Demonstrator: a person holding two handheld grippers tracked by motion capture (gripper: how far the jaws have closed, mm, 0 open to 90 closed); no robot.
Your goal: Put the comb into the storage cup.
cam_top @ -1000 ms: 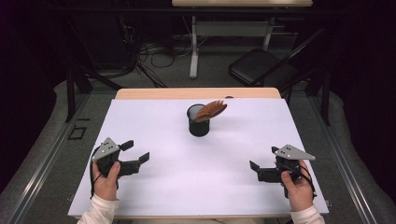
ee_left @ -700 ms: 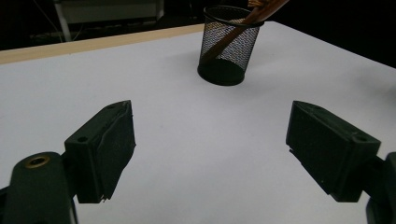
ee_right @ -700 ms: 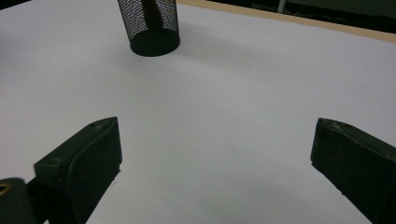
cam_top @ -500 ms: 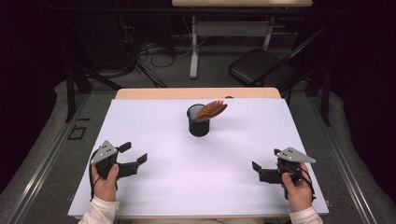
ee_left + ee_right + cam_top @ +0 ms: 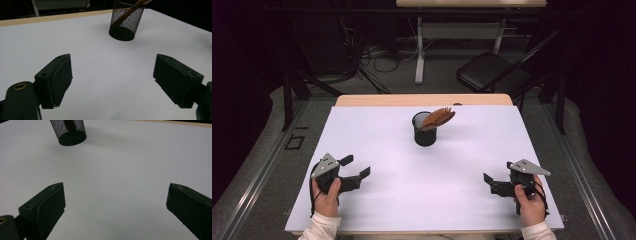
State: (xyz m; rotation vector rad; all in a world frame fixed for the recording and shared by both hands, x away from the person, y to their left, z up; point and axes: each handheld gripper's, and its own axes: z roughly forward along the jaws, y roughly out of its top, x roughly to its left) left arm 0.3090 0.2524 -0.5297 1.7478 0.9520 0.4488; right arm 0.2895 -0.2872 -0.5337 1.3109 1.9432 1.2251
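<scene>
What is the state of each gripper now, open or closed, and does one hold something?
Left gripper: open, holding nothing, low over the white table.
Right gripper: open, holding nothing, also low over the table.

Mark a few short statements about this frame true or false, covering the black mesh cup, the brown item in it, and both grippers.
1. The black wire-mesh cup stands upright on the white table sheet. True.
2. The brown wooden paddle-shaped utensil lies flat on the sheet. False: it leans inside the cup.
3. The left gripper is open and holds nothing. True.
4. The right gripper is clamped on the cup. False: it is open, well apart from it.
</scene>
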